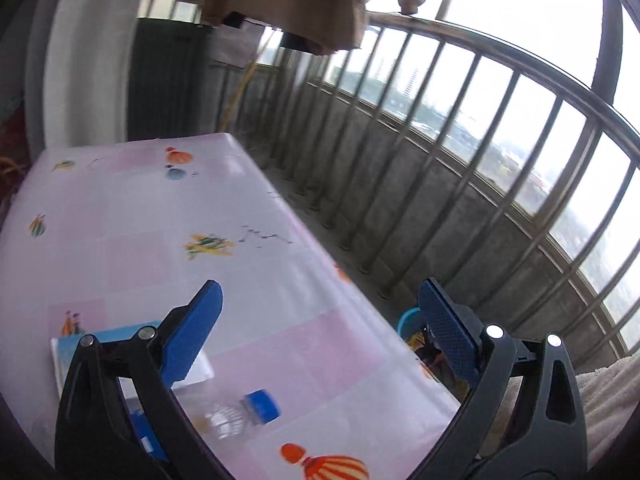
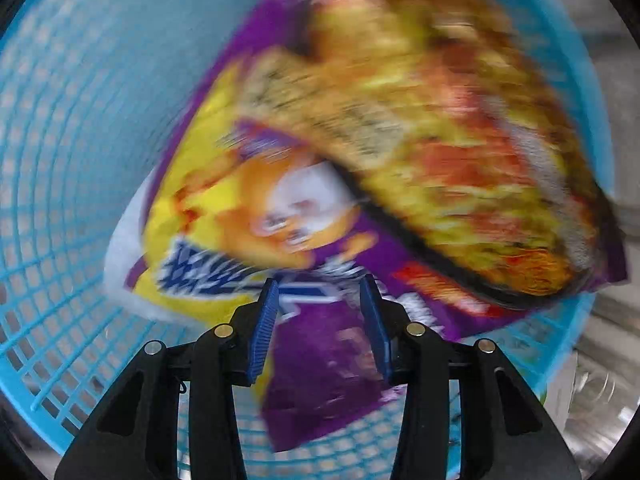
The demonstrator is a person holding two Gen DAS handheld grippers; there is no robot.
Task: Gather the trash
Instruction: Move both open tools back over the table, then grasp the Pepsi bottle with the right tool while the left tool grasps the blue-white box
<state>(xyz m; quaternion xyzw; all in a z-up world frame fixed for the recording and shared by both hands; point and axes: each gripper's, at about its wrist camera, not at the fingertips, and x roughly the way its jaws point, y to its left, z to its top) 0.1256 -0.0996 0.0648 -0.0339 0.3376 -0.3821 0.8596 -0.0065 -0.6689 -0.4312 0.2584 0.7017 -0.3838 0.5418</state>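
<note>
Both grippers gape empty: left (image 1: 320, 320) over table (image 1: 120, 208), right (image 2: 320, 312) pointing into basket (image 2: 60, 160).

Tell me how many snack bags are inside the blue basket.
2. The purple and yellow bag lies lower, directly ahead of the right gripper. The orange and yellow bag lies partly over it, against the blue basket wall. More may be hidden underneath.

L wrist cam over table (image 1: 120, 216), R cam close, down into basket (image 2: 60, 160)
</note>
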